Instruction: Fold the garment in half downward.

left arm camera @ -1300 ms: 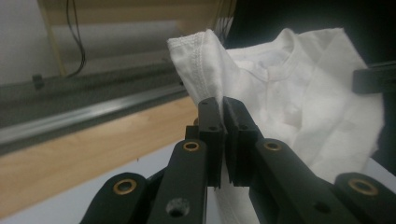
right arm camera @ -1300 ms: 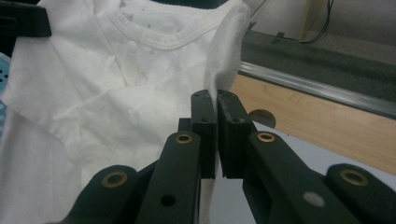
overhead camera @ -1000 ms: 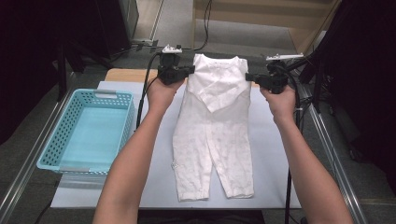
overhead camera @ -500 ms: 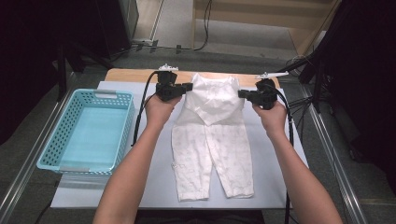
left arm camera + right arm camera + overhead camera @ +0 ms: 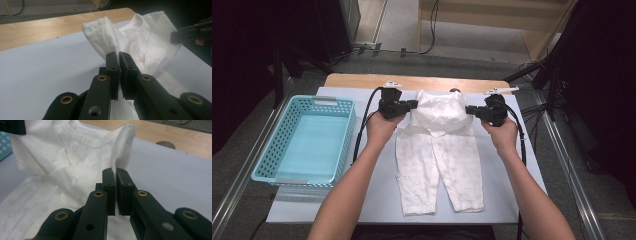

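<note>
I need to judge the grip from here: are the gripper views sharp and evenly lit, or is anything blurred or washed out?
Left gripper view: jaws sharp on the white baby romper, far cloth slightly overexposed. Right gripper view: cloth near the right gripper crisp, wooden table edge soft. High view: table evenly lit, surroundings dark.

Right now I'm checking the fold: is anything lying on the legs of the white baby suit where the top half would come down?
Nothing visible. The legs lie bare on the table; the blue basket stands apart at the left. Both hand-held grippers, left and right, pinch the top half.
</note>
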Tool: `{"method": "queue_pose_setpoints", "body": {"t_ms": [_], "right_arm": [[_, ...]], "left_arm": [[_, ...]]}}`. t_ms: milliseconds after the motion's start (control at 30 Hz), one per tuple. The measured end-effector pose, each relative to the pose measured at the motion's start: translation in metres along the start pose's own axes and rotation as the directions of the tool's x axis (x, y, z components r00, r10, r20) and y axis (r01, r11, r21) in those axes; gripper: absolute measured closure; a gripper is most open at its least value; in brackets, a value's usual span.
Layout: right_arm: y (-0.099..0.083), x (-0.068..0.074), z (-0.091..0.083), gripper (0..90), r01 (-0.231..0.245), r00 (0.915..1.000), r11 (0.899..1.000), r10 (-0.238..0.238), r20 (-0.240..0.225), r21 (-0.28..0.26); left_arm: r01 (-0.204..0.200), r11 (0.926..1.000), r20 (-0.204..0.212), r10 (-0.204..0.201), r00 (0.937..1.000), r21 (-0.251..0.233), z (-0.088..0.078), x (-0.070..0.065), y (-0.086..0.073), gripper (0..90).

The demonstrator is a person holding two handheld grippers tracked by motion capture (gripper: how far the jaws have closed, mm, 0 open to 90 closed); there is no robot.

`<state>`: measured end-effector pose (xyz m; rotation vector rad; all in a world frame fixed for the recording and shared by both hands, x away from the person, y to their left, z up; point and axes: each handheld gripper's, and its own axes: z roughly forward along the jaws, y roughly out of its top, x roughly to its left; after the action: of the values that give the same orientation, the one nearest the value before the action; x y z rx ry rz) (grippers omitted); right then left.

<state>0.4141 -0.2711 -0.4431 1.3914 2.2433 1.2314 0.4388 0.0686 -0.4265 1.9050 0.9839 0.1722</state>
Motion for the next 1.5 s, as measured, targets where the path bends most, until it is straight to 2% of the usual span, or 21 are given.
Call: {"method": "queue_pose_setpoints", "body": {"t_ms": [67,167,500,733,967,1100,1400,1500], "right_arm": [[-0.003,0.001,0.0,84.2,0.004,1.0,1.0,-0.004,-0.001,0.004],[-0.006,0.0,-0.002,84.2,-0.006,0.9999,1.0,0.006,-0.015,0.007],[-0.014,0.009,0.001,84.2,0.014,0.9992,0.999,-0.013,-0.038,0.042],[-0.019,0.014,0.0,84.2,0.023,0.9988,0.998,-0.02,-0.045,0.054],[-0.025,0.019,-0.006,84.2,0.037,0.9979,0.997,-0.034,-0.054,0.067],[-0.031,0.025,-0.01,84.2,0.062,0.9966,0.995,-0.058,-0.058,0.078],[-0.043,0.038,-0.018,84.1,0.08,0.9946,0.991,-0.072,-0.075,0.103],[-0.047,0.038,-0.02,84.1,0.077,0.994,0.991,-0.068,-0.086,0.106]], "left_arm": [[-0.008,0.9999,0.0,0.008,1.0,0.008,-0.001,0.0,-0.003,86.2],[0.004,0.9999,0.011,-0.004,0.9999,0.011,-0.002,0.002,-0.009,86.2],[0.031,0.9991,0.043,-0.032,0.9985,0.027,-0.006,0.006,-0.029,86.2],[0.018,0.9983,0.049,-0.021,0.9986,0.056,-0.009,0.004,-0.038,86.2],[0.014,0.999,0.082,-0.017,0.9965,0.043,-0.014,-0.002,-0.046,86.2],[0.012,0.9991,0.099,-0.016,0.9949,0.04,-0.016,-0.005,-0.053,86.2],[-0.029,0.9976,0.122,0.021,0.9923,0.063,-0.025,-0.012,-0.059,86.1],[-0.03,0.9973,0.131,0.021,0.9912,0.067,-0.029,-0.014,-0.062,86.1]]}}
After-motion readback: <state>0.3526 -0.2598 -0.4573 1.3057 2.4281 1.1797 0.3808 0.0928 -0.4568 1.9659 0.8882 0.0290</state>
